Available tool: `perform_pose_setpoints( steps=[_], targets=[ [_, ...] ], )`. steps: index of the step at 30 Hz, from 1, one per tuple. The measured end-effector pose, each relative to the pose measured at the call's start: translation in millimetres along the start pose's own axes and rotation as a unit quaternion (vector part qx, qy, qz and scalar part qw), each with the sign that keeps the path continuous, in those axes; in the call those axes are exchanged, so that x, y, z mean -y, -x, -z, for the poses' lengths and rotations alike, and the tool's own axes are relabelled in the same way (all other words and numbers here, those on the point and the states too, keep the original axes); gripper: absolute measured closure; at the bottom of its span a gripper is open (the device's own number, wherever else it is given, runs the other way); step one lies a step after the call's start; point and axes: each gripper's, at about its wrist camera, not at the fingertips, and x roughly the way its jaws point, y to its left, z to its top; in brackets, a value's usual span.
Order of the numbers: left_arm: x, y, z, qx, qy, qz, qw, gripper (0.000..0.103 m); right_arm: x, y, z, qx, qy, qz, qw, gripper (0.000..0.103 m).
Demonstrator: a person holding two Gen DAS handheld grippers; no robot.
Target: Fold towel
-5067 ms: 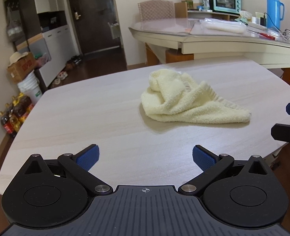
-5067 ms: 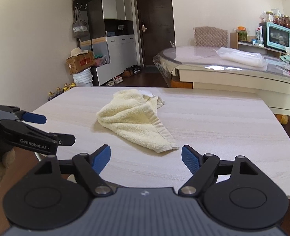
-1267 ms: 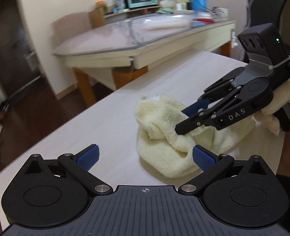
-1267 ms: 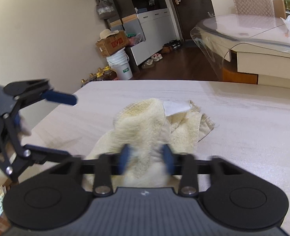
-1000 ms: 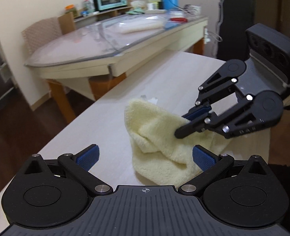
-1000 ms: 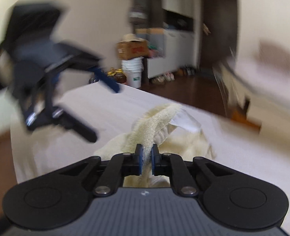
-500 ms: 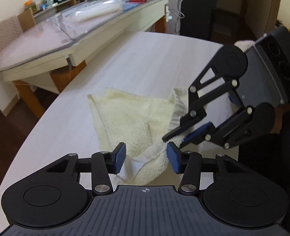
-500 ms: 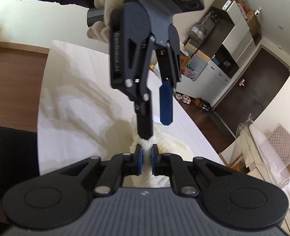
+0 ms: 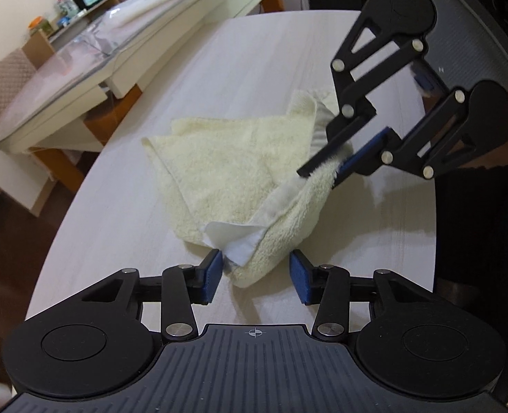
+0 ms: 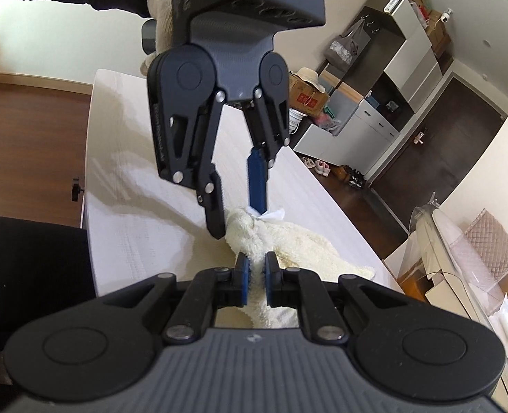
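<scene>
Tongs first: our right tongs are clamped on a raised ridge of the towel, the blue pads pressed into the pile with only cloth between them. From the left wrist view these same right tongs come in from two o'clock and pinch the towel's hemmed edge, lifting it off the worktop.

Our left tongs stand parted, one pad on either side of the towel's near corner. The pad at nine o'clock lies just beside the white label; the pad at three o'clock stands clear of the cloth. In the right wrist view the left tongs reach down from twelve o'clock, their tips straddling the towel's bunched corner, where the white label pokes out toward three o'clock.

We see the worktop as a pale wood-grain surface, and the cream towel lies on it near the middle of the left wrist view, partly spread toward eleven o'clock and gathered into a fold that rises toward the right tongs. Its far part rests flat; its near corner is lifted and rumpled.

Beyond the worktop, at ten o'clock in the left wrist view, stands a second table with a glass top.
</scene>
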Motion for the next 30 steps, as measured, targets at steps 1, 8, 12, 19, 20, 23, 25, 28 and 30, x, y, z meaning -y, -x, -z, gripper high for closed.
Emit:
perform_pose_setpoints(
  steps=[1,8,12,19,20,23,25,28,30],
  targets=[
    [0,1,-1,0.005,0.001,-0.001,1.0,0.056,0,0,-1,0.0,0.0,0.0,1.0,0.092],
    [6,-1,-4,0.004,-0.02,-0.008,0.9998,0.084,0,1,2,-0.001,-0.003,-0.003,1.0,0.092],
    [10,6,-3,0.019,-0.02,-0.014,0.9995,0.095,-2,5,3,-0.004,-0.013,-0.005,1.0,0.09],
    [24,22,11,0.046,-0.011,-0.03,0.9984,0.095,16,32,2,0.044,-0.103,-0.018,0.994,0.08],
    [26,24,14,0.05,-0.007,-0.031,0.9982,0.095,19,35,4,0.049,-0.113,-0.01,0.992,0.079],
    [33,31,25,0.063,0.007,-0.029,0.9975,0.095,29,34,9,0.042,-0.132,0.048,0.989,0.079],
    [38,35,33,0.071,0.018,-0.026,0.997,0.095,33,28,12,0.027,-0.135,0.071,0.988,0.079],
    [45,37,43,0.071,0.031,-0.027,0.9966,0.095,37,15,17,-0.006,-0.138,0.084,0.987,0.079],
    [48,38,48,0.07,0.04,-0.027,0.9963,0.095,38,5,21,-0.028,-0.145,0.073,0.986,0.079]
  ],
)
